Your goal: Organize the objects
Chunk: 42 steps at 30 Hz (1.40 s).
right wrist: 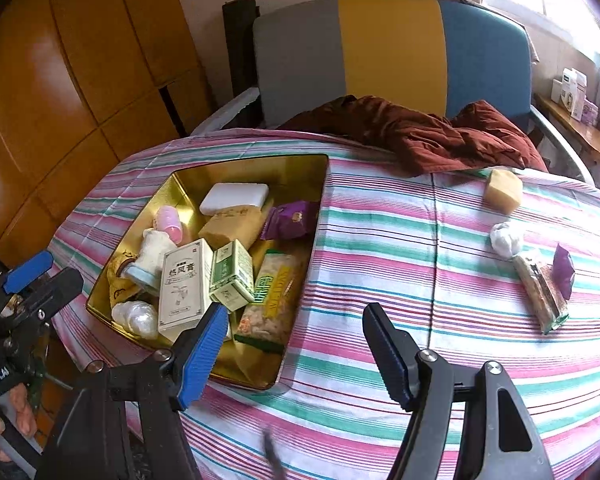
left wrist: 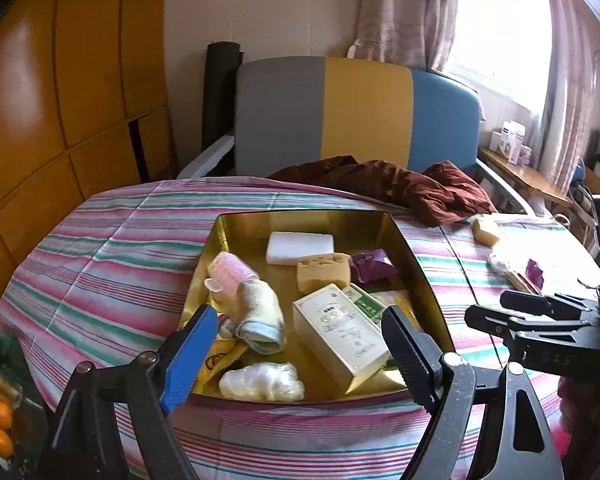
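While both of my grippers hang empty above the striped cloth, the gold tray sits on the tabletop already crowded with small goods. My left gripper stands wide open over the tray's near edge, nothing between its pads; my right gripper is likewise parted and holds nothing, poised over the cloth just beside the tray's right wall. Inside the tray I can see a white soap bar, a tan block, a purple packet, a pink roller, a tall cream box, a small green box, a snack bag and a wad of clear plastic. Well apart, on the right side of the cloth, lie a second tan block, a white crumpled ball, a long wrapped bar and another purple packet. A maroon garment is heaped at the far edge, before a tricolour headboard.
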{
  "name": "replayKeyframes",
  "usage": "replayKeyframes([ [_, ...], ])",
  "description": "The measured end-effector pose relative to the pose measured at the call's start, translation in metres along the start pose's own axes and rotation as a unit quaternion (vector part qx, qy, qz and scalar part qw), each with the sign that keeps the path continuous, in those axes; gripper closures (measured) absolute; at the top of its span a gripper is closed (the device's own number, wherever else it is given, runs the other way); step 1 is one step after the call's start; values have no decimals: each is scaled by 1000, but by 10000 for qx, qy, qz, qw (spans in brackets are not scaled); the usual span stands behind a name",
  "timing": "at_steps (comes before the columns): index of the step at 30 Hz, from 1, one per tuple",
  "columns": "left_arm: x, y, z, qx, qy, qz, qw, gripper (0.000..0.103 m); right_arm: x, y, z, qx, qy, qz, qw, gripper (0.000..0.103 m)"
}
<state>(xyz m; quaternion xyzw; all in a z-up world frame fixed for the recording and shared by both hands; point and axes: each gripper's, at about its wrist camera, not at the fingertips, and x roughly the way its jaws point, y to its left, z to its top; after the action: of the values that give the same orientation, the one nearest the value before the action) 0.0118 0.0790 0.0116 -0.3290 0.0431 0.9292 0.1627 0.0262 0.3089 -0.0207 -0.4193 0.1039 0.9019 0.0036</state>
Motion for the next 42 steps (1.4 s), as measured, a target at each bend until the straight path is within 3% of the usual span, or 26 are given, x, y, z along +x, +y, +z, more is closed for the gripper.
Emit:
replayKeyframes([
  [8, 3, -26, 1, 329, 57, -228, 9992, 18, -4, -28, 1, 256, -28, -222, 9994, 32],
  [16, 10, -56, 3, 668, 123, -460, 9966, 18, -17, -87, 4, 696, -64, -736, 9948, 32],
  [26, 23, -101, 4, 1062, 249, -884, 9901, 18, -45, -193, 6, 1508, -120, -1584, 9757, 32],
  [32, 33, -124, 0, 1288, 371, -1108, 9848, 18, -42, -240, 6, 1645, 92, -2041, 9650, 32],
  [42, 50, -154, -5, 1527, 633, -1323, 9773, 17, 16, -289, 22, 1931, 640, -1776, 9628, 32],
])
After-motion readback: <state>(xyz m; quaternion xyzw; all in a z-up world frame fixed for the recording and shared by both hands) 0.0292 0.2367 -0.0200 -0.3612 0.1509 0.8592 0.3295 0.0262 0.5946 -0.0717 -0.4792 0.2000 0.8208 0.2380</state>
